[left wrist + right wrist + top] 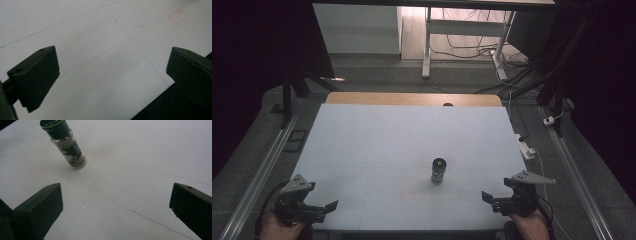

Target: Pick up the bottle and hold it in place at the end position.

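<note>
From the high view, your left gripper (314, 210) sits at the near left corner of the white surface (377, 140), and your right gripper (504, 197) at the near right corner. Each is in one of your hands and holds nothing. A spice jar (438, 170) stands upright on the surface, right of centre and toward the near edge, well apart from both grippers and closer to your right one.

In the left gripper view, your fingers (35, 77) are spread wide over bare surface close to its near edge, with nothing between them.

In the right gripper view, your fingers (40, 210) are also wide apart and empty. The spice jar, with its dark cap and green band, stands beyond the left finger, clear of it.
</note>
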Demonstrator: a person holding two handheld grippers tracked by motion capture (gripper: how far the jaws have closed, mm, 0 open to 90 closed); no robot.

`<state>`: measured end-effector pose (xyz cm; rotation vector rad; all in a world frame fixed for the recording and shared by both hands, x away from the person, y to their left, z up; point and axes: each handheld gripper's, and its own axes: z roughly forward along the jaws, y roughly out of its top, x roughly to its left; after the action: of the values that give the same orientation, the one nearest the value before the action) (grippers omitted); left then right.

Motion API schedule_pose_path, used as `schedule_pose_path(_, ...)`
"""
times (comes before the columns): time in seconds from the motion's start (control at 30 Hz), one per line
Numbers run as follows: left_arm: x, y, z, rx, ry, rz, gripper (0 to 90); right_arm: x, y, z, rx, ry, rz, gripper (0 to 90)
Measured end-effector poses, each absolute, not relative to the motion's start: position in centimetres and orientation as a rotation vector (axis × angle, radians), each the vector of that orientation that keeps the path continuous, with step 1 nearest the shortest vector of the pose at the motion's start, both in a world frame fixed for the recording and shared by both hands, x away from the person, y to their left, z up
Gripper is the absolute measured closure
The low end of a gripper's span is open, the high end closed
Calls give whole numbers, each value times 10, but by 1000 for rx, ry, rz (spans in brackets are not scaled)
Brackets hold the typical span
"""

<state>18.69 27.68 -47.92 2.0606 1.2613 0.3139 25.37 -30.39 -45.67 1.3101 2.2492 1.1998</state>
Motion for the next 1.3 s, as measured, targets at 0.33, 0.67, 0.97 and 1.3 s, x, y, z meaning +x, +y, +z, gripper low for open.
schedule_pose_path(0.33,188,277,-480,2066,1258,288,0,257,-303,-458,1302,2308,1204,0)
schedule_pose_path(0.67,188,281,-480,2038,1246,262,0,257,-300,-458,1283,2328,1172,0)
schedule_pose_path(0.97,188,280,-480,2043,1243,262,0,256,-297,-457,1265,2332,1147,0)
schedule_pose_path(1.3,188,280,-480,2046,1249,267,0,257,-297,-454,1236,2313,1183,0)
